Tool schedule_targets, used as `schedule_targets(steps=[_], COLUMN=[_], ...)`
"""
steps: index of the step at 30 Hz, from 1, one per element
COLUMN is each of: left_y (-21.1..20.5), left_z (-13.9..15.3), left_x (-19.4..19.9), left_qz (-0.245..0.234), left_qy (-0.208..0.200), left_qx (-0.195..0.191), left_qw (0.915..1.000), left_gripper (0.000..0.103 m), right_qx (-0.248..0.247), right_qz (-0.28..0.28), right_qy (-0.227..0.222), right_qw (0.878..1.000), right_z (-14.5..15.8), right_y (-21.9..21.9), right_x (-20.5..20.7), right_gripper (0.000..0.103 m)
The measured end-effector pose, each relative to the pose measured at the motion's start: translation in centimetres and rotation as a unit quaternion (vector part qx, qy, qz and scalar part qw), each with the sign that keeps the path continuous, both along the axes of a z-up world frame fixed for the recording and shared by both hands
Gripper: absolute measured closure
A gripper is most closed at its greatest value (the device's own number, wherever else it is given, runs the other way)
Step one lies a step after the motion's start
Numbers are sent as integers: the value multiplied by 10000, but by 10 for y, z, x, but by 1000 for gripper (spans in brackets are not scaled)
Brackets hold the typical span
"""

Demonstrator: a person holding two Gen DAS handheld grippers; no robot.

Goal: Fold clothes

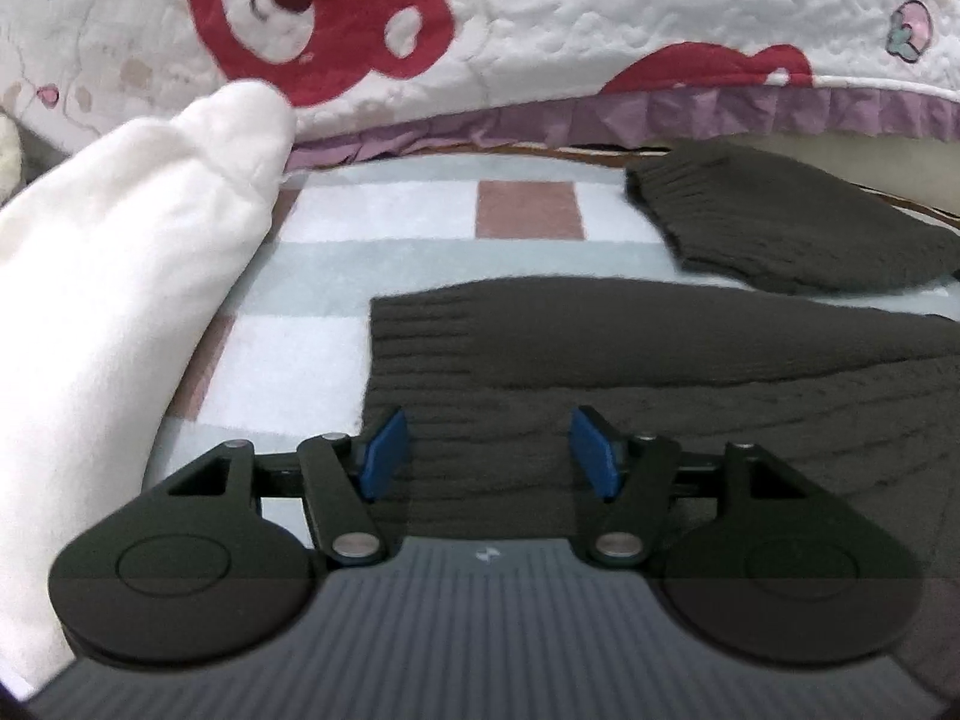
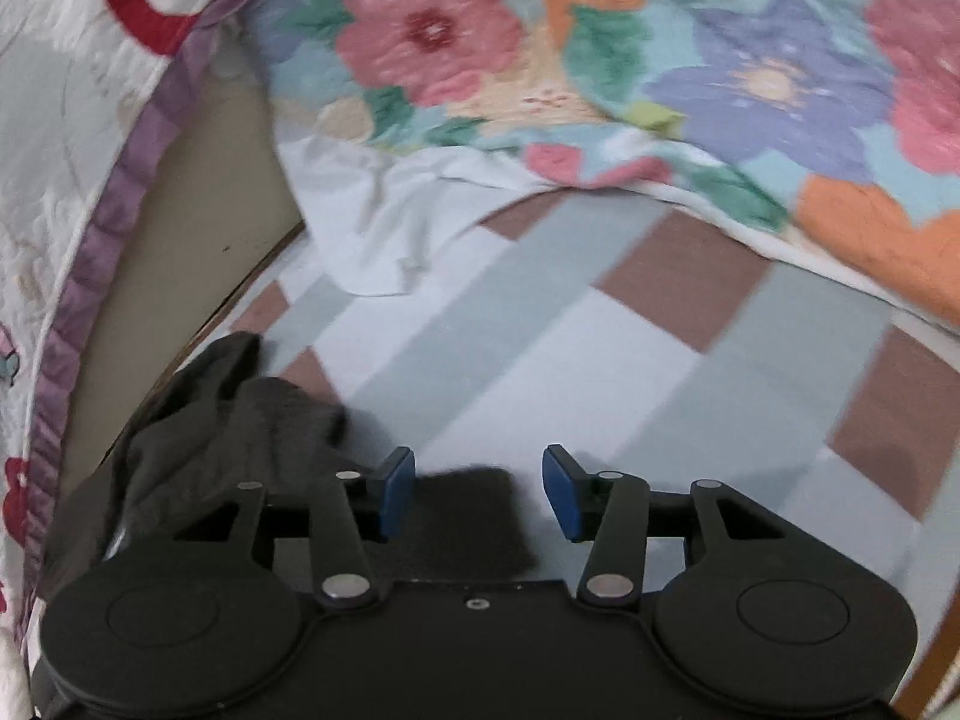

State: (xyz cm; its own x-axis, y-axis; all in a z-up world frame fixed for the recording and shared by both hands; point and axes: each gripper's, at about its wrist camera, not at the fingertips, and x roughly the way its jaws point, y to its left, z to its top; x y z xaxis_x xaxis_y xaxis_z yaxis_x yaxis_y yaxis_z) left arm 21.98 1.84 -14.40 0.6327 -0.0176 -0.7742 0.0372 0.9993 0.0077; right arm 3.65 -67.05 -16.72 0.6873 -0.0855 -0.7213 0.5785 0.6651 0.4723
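A dark brown knit sweater (image 1: 660, 372) lies flat on the checked blanket (image 1: 372, 222), its ribbed hem edge at the left. One sleeve (image 1: 780, 222) lies apart, further back on the right. My left gripper (image 1: 489, 450) is open, its blue pads (image 1: 384, 450) just above the sweater's near left part, holding nothing. In the right wrist view a bunched dark part of the sweater (image 2: 240, 420) lies at the lower left. My right gripper (image 2: 478, 489) is open, with a dark edge of the cloth (image 2: 474, 516) between and under its pads.
A white fleece garment (image 1: 120, 276) lies piled at the left. A bear-print quilt (image 1: 540, 30) with a purple ruffle hangs behind. A floral quilt (image 2: 660, 60) and a crumpled white cloth (image 2: 384, 222) lie beyond the checked blanket (image 2: 600, 360).
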Motion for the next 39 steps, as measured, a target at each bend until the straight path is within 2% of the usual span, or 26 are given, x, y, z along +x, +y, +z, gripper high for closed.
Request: schedule_targets(steps=[4,7,9,10,11,12,13,14,15,17,19,22,26,31,33,35,39], left_y=[15,21,24,25,27,30,33,36,38,41,43,42,25,-22,-47,-73,-122], left_z=[-8,-11,-11,-11,-12,-12,-11,-10,-9,-5,-4,-4,2,26,38,49,66], left_x=[4,6,6,6,6,6,5,5,5,4,3,2,1,-9,-18,-29,-55], left_qz=[143,141,192,228,277,324,366,402,436,495,516,494,266,-602,-1044,-1464,-2293], left_qy=[47,18,-31,-56,-77,-80,-57,-24,-13,-77,-87,-40,-85,-276,-353,-400,-328], left_qx=[-117,-170,-67,3,61,76,44,1,-19,34,-20,-123,-153,-275,-323,-402,-695], left_qw=[9998,9998,9998,9997,9996,9994,9993,9992,9990,9987,9986,9987,9995,9974,9934,9876,9703], left_gripper=[41,37,36,36,36,36,36,36,36,36,36,36,36,36,36,36,36], right_qx=[205,149,28,-208,-488,-767,-1321,-1939,-2365,-3129,-3278,-3186,-2913,-2459,-2162,-1861,-1246], right_qz=[200,287,310,511,759,1007,1142,1245,1245,1188,1185,1203,1136,801,661,521,363], right_qy=[-19,-121,-117,-51,32,115,131,131,62,273,632,1076,1186,827,652,477,198], right_qw=[9996,9994,9994,9985,9959,9919,9846,9730,9636,9419,9351,9340,9424,9624,9719,9800,9913], right_z=[-10,-11,-11,-6,-1,5,20,38,57,75,71,40,6,21,27,33,44], right_y=[0,9,15,22,29,37,46,56,60,60,51,52,51,41,33,25,13], right_x=[-8,-4,0,5,11,17,19,21,19,15,8,-5,-8,-6,-13,-19,-33], right_gripper=[49,41,40,45,89,92,93,95,95,97,97,97,93,92,90,84,74])
